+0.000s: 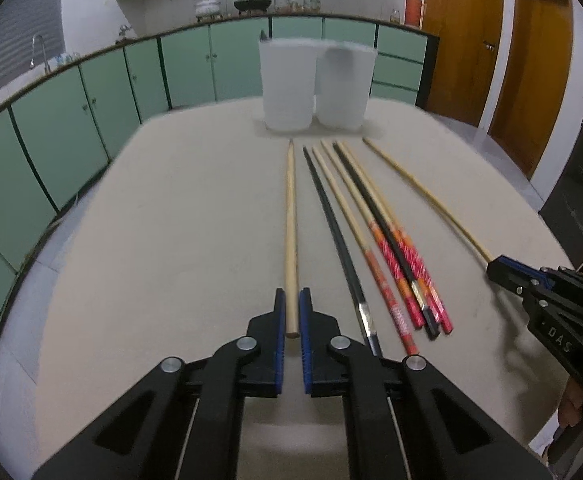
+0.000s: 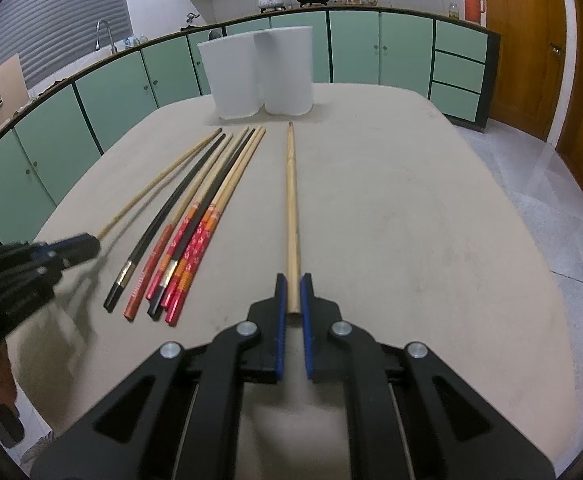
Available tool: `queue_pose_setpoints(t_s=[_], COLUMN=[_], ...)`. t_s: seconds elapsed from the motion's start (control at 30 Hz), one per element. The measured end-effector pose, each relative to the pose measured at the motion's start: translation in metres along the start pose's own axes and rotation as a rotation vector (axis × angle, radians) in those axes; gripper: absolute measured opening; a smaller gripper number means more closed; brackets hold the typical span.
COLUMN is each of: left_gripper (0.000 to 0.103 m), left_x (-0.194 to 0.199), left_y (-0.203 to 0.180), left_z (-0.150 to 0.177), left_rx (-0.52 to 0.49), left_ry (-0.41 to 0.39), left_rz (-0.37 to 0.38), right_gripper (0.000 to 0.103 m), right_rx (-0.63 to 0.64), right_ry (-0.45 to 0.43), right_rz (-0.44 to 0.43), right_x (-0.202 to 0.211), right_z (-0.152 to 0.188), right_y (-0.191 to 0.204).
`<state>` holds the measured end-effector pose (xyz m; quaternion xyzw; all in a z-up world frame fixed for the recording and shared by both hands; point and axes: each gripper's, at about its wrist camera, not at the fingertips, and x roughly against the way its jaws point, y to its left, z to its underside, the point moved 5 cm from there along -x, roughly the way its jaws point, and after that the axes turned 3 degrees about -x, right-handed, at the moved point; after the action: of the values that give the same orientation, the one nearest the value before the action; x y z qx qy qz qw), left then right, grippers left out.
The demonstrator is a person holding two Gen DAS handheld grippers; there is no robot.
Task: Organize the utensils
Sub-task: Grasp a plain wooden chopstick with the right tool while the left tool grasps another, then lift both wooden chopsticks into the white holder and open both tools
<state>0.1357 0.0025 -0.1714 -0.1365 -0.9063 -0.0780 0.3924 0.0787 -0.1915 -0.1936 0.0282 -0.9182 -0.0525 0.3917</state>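
Two chopsticks (image 1: 290,236) (image 2: 292,208), each clamped

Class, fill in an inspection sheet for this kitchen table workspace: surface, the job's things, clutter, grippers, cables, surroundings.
Surface: beige table.
Job's things: two white tubs side by side at the far end; loose chopsticks, black and red-handled, lying in a row in front of them.
Clutter: nothing seen.
Grippers: left gripper shut on a pale chopstick; right gripper shut on a tan chopstick.
Cables: nothing seen.
Surroundings: green cabinets, pots on the counter, wooden doors.
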Motion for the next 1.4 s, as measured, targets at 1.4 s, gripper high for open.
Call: queue_pose_setpoints(t_s=[1.4], left_gripper=[0.007], left_x=[0.145], left_y=[0.035], left_z=[-0.230], left_rx=[-0.001], left_ry=[-0.502], left_rz=[0.086], right_gripper=[0.006], right_rx=[0.052], right_ry=[-0.239], right_rz=[-0.233], right_x=[0.133], right_z=[-0.290], right_y=[-0.006])
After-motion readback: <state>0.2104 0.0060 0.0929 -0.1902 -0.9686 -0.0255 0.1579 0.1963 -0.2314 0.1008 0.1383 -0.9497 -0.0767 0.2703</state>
